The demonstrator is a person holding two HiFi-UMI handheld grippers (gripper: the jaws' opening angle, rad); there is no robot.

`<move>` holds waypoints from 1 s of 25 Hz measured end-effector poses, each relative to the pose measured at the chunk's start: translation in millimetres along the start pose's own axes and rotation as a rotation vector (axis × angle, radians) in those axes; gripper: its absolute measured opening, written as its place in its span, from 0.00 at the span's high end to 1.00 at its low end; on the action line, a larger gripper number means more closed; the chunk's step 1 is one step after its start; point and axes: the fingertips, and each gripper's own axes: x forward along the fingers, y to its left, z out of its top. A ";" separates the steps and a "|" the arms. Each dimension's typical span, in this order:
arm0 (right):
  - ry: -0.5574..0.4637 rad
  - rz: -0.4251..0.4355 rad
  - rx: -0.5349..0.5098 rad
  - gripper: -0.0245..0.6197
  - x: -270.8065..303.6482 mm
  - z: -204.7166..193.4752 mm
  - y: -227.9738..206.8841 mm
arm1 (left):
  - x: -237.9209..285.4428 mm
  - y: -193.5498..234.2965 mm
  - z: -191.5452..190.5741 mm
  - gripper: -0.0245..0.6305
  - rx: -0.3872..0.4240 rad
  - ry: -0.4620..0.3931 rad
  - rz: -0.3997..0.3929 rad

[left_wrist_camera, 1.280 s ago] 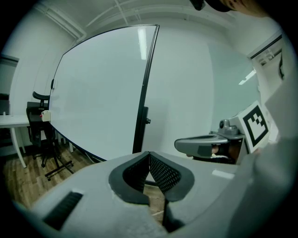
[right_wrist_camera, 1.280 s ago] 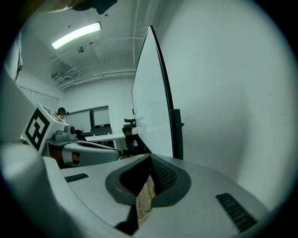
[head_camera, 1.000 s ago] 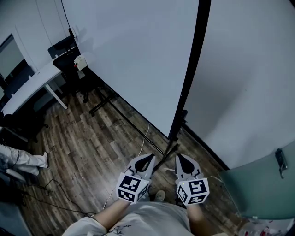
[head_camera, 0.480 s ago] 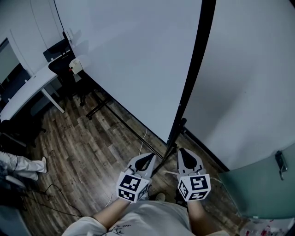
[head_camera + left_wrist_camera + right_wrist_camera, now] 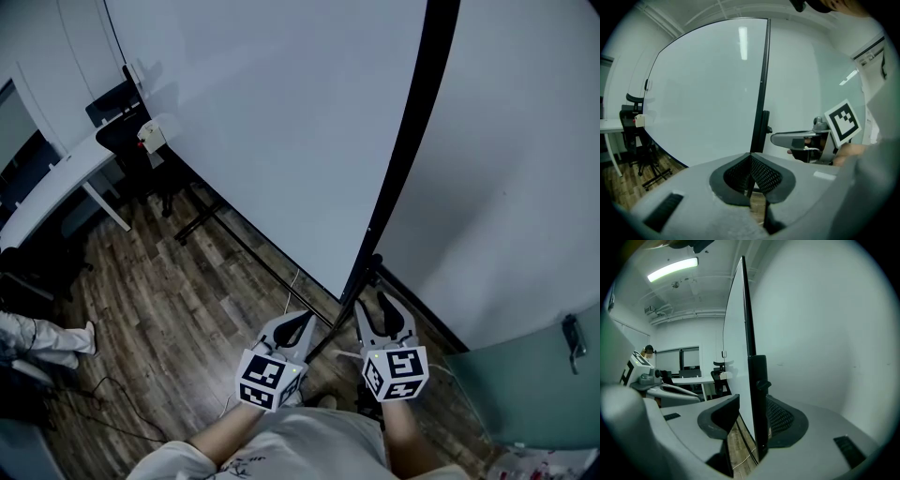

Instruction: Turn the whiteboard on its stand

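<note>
At the bottom centre of the head view you are holding both grippers low in front of your body. Your left gripper (image 5: 298, 326) is sitting clenched. Its own view is showing the two pads pressed together with nothing between them. Your right gripper (image 5: 380, 305), just to its right, is spreading its jaws. The stand's black post (image 5: 403, 159) is standing upright in the gap with the left jaw clear of it, so that grip is released. The post is running up to the top edge of the frame along the right edge of the whiteboard (image 5: 281, 122), which is filling the upper middle. The stand's base bar (image 5: 246, 246) is lying on the wood floor (image 5: 159, 300) below the board, with a pale cable (image 5: 292, 281) near it. Farther off, at upper left, a white desk (image 5: 56, 187) and a dark office chair (image 5: 122, 117) are standing by the wall.
</note>
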 end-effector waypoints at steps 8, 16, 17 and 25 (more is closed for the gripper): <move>0.030 0.002 -0.009 0.69 26.3 -1.7 -9.5 | 5.1 10.6 -4.6 0.95 0.003 0.017 0.015; 0.045 0.030 0.006 0.67 47.7 -3.6 -13.8 | 6.7 18.6 -6.2 0.95 -0.013 0.029 0.032; 0.048 0.035 0.003 0.67 50.8 -3.4 -13.8 | 6.7 19.9 -6.8 0.95 -0.015 0.032 0.034; 0.061 0.039 -0.017 0.67 64.8 -4.7 -16.6 | 3.7 24.1 -11.7 0.95 -0.016 0.043 0.050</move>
